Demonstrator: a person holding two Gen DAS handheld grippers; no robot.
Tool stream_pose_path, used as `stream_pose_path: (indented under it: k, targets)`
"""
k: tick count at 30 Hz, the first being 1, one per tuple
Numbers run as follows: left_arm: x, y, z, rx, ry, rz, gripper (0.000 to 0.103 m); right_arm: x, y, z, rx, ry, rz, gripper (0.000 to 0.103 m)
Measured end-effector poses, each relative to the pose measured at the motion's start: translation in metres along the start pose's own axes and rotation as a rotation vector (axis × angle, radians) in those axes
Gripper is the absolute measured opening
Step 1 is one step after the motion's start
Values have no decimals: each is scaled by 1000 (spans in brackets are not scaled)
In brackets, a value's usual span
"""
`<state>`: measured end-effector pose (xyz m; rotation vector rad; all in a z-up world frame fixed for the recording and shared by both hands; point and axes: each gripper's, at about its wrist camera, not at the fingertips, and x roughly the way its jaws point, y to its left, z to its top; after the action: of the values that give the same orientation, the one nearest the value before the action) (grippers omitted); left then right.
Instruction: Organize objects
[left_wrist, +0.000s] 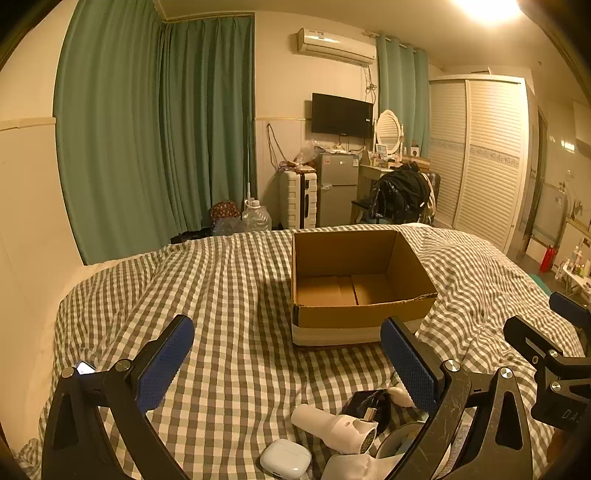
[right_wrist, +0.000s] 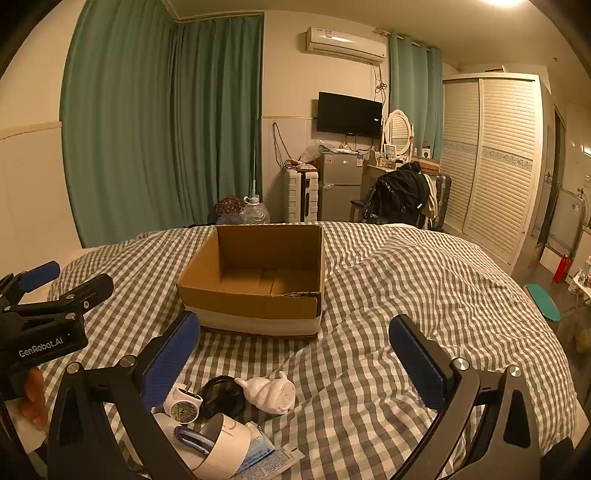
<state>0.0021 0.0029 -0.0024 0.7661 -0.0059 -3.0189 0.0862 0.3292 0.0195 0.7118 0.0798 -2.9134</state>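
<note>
Jaws of the left gripper and right gripper gape wide, holding nothing, above the checked bed, cardboard box ahead, small clutter below.

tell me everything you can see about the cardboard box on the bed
The cardboard box is brown, open-topped and empty, its bottom flaps visible inside. A pale band wraps its base and its near rim looks slightly torn at one corner. It sits upright on the checked bedspread, beyond both grippers, touching nothing else.
</note>
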Motion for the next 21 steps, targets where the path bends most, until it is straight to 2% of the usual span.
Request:
stream_pose_path:
  k: [21]
  targets:
    - [0,5,2,-2,13,-3,103,2,0,0,8,13,7,103]
